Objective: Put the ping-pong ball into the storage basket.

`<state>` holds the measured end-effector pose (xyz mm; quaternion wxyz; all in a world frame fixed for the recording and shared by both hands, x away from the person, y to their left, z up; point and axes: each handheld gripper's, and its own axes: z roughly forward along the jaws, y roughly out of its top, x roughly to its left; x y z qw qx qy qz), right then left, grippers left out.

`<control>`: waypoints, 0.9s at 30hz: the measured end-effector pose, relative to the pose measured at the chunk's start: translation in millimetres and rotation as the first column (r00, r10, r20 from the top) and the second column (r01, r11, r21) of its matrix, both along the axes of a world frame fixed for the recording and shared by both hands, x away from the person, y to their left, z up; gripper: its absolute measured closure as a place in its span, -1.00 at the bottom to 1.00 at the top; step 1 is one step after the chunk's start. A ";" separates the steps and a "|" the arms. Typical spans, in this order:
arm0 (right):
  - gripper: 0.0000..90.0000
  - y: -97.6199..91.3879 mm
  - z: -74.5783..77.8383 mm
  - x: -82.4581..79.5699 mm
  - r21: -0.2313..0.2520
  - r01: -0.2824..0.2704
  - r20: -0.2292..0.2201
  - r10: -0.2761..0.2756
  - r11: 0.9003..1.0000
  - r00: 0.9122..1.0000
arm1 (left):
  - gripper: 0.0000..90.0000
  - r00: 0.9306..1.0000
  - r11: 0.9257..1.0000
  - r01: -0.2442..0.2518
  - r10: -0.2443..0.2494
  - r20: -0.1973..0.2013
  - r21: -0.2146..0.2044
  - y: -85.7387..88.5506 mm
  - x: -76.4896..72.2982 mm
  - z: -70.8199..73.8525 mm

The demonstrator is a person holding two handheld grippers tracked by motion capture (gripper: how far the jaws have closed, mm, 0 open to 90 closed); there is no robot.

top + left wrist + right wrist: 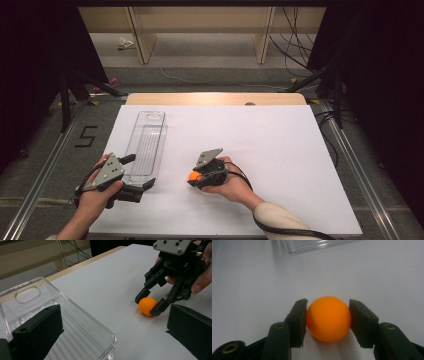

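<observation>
An orange ball (194, 176) (147, 305) (328, 318) rests on the white table sheet (270, 140), in the near middle. My right gripper (195, 178) (148, 305) (328, 315) is shut on it, one pad pressing each side. A hand holds this gripper low over the sheet. To its left lies a long clear plastic tray (162, 142) (75, 303) with nothing in it. My left gripper (141, 171) (115, 312) sits at the tray's near end with its jaws wide open. In the left gripper view one jaw stands before the tray, the other before bare sheet.
The sheet's right half (300, 165) lies bare. A strip of wooden table edge (215, 98) shows beyond the sheet. Past it are the floor, cables (295, 45) and wooden furniture legs (142, 42). Dark stands flank both sides.
</observation>
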<state>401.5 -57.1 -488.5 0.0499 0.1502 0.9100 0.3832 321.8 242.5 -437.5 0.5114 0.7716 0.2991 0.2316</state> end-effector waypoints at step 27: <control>0.14 -1.5 22.2 1.9 0.083 0.027 0.037 -0.030 0.996 0.999 | -1.00 1.000 1.000 -0.002 0.002 0.001 -0.001 0.4 -0.1 0.0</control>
